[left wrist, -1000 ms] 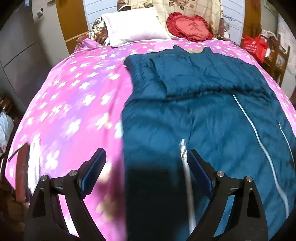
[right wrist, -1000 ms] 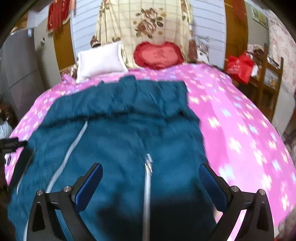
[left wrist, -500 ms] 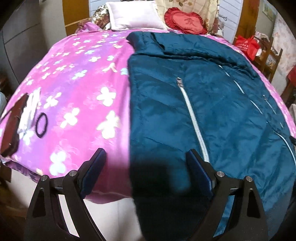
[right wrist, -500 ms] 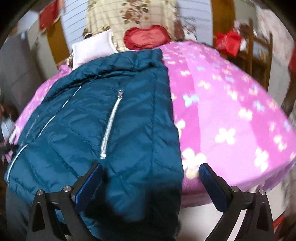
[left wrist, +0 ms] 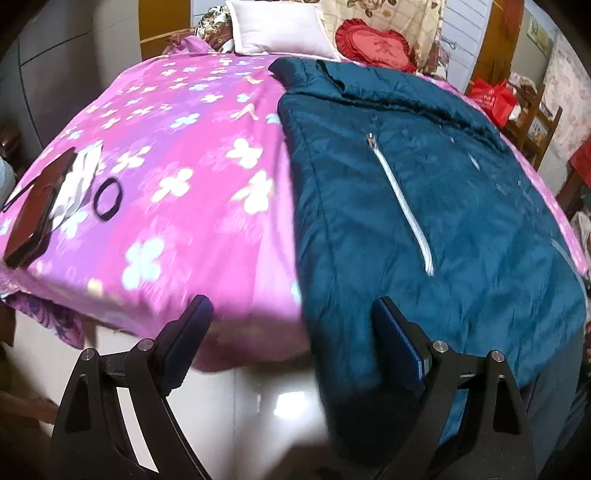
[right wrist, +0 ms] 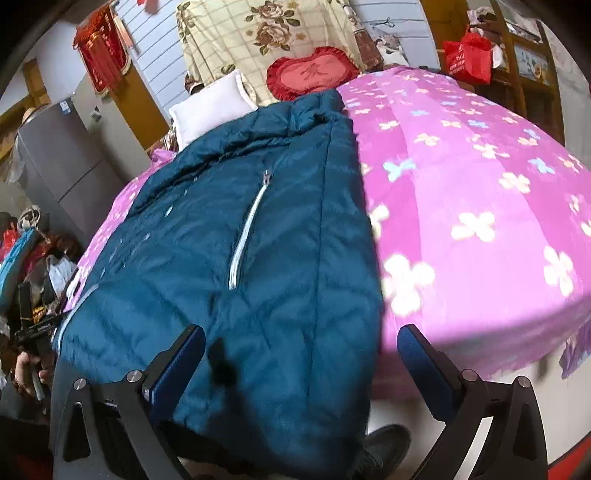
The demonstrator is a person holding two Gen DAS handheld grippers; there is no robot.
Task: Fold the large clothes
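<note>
A teal padded jacket (left wrist: 424, 221) with silver pocket zips lies flat on the pink flowered bedspread (left wrist: 177, 155), its hem hanging over the bed's near edge. My left gripper (left wrist: 291, 314) is open just off that edge. The jacket's lower left corner is in front of its right finger, and nothing is pinched. In the right wrist view the same jacket (right wrist: 258, 258) fills the left half. My right gripper (right wrist: 301, 343) is open, with the jacket's lower right corner hanging between and beyond its fingers, not pinched.
A dark wallet (left wrist: 33, 214) and a black hair tie (left wrist: 107, 197) lie on the bed's left corner. A white pillow (left wrist: 277, 29) and a red heart cushion (left wrist: 373, 44) sit at the head. A wooden chair with a red bag (right wrist: 465, 55) stands right. A shoe (right wrist: 384, 446) shows on the floor.
Both grippers have drawn back from over the jacket to the foot of the bed and dropped lower. The bed's edge, the hanging hem and the floor now show. The jaws stay wide.
</note>
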